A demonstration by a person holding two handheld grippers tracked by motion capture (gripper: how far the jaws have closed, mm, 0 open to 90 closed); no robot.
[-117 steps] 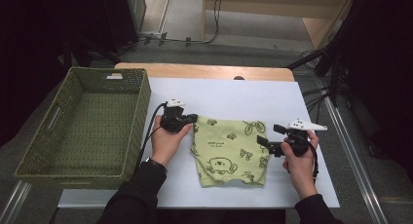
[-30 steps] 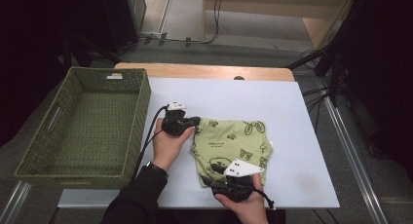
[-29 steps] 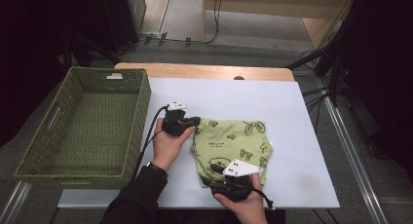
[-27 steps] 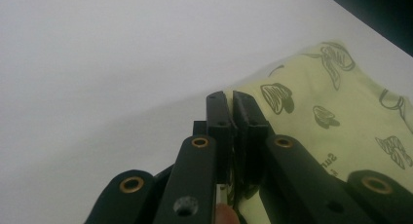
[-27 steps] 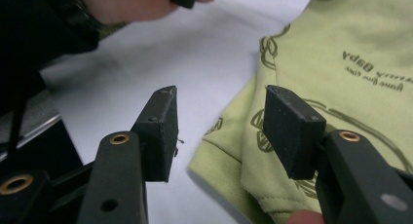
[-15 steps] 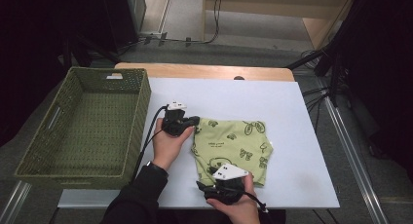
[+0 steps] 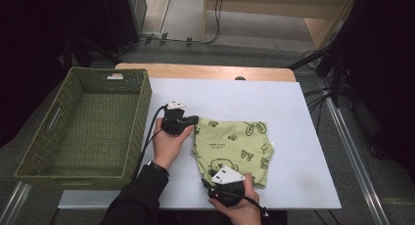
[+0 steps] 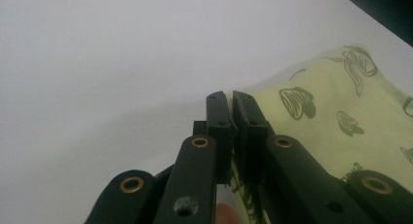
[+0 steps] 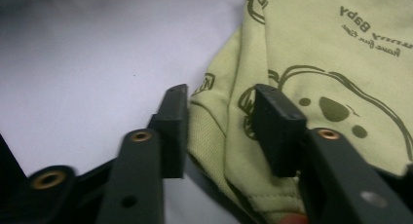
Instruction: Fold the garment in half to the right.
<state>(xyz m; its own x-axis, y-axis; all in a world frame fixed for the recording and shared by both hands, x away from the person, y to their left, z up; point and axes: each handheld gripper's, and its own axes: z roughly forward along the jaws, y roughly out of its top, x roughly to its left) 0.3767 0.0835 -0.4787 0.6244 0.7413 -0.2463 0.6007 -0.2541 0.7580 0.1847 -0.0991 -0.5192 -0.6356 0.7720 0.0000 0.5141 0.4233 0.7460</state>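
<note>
A light green child's garment point(image 7: 235, 142) with dark cartoon prints lies folded on the white board point(image 7: 293, 107). My left gripper point(image 7: 192, 123) is at its far left corner, and in the left gripper view the jaws point(image 8: 229, 101) are shut on the cloth's edge point(image 8: 341, 112). My right gripper point(image 7: 209, 180) is at the garment's near left corner. Its jaws point(image 9: 226, 117) have just been closing. They still stand apart, with a folded edge of the garment point(image 9: 331, 53) between them and not pinched.
A green woven basket point(image 7: 78, 172) stands on the left beside the board, with nothing visible inside. The table's wooden far edge point(image 7: 205, 72) runs behind the board. Bare white board lies to the right of and beyond the garment.
The right hand left the garment's right side and came to its near edge, then slid left along it to the near left corner. The left hand has stayed put.
</note>
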